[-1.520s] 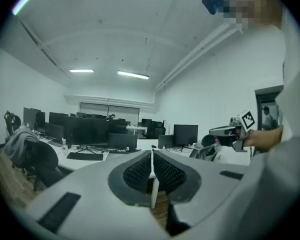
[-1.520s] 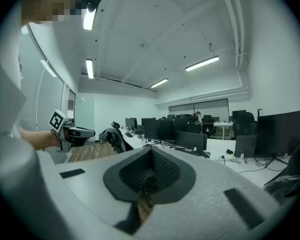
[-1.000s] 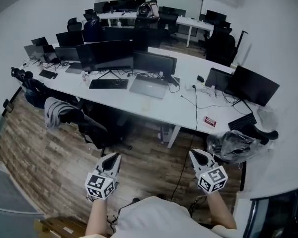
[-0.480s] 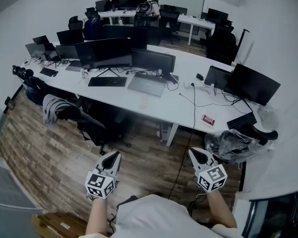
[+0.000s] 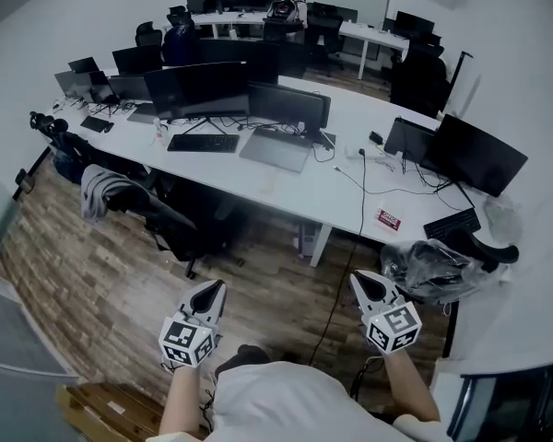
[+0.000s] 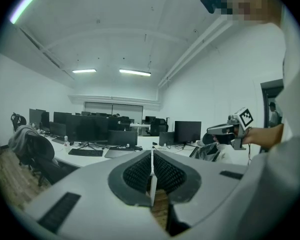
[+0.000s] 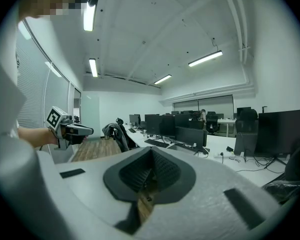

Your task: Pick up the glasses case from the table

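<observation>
A long white table [image 5: 295, 201] stands across the wood floor, some way ahead of me. Near its front right edge lies a small dark red oblong item [image 5: 388, 220]; whether it is the glasses case I cannot tell at this distance. My left gripper [image 5: 218, 289] is held low in front of my body, its jaws shut and empty, pads meeting [image 6: 151, 170]. My right gripper [image 5: 356, 282] is held level beside it, also shut with nothing in it [image 7: 151, 155]. Each gripper sees the other: the right gripper [image 6: 213, 130], the left gripper [image 7: 86, 130]. Both are well short of the table.
Monitors [image 5: 212, 86], a keyboard [image 5: 203, 143] and a laptop [image 5: 275, 150] crowd the table. A cable [image 5: 360, 212] runs over its front edge. A chair with a grey jacket [image 5: 106, 191] stands at left; a plastic bag [image 5: 431, 267] lies on a chair at right.
The head view has shifted slightly toward the table. Both grippers have moved forward with my body, keeping their place in front of it, and both stay shut.
</observation>
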`<state>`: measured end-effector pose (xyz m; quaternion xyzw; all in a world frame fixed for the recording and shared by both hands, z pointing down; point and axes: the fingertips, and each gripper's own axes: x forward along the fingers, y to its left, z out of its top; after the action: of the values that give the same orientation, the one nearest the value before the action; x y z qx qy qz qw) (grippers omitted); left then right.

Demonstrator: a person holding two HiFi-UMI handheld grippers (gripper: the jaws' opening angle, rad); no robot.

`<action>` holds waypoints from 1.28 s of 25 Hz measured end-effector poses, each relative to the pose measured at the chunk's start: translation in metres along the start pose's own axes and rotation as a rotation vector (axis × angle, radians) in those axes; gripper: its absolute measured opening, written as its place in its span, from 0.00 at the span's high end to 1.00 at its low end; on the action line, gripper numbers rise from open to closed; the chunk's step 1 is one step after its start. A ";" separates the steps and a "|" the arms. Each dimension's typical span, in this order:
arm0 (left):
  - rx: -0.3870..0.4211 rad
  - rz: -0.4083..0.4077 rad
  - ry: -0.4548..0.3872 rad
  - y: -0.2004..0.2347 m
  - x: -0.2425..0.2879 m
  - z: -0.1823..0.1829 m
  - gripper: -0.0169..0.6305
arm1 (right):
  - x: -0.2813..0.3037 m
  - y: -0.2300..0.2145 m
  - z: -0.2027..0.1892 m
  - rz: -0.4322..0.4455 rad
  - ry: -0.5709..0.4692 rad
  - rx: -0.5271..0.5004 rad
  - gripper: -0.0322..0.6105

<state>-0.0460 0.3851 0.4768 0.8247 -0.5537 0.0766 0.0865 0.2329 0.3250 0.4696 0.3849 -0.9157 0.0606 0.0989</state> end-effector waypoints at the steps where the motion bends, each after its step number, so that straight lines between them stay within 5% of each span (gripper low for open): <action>1: -0.002 0.001 0.001 -0.001 0.001 0.000 0.95 | 0.000 -0.002 -0.001 0.001 0.000 0.003 0.95; 18: -0.012 -0.028 0.003 0.025 0.060 0.005 0.95 | 0.045 -0.035 0.000 -0.015 0.021 0.001 0.95; 32: -0.029 -0.094 0.019 0.114 0.147 0.019 0.95 | 0.150 -0.063 0.020 -0.061 0.057 0.009 0.95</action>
<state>-0.0958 0.2066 0.4977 0.8476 -0.5147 0.0723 0.1072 0.1726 0.1733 0.4866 0.4112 -0.9000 0.0725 0.1249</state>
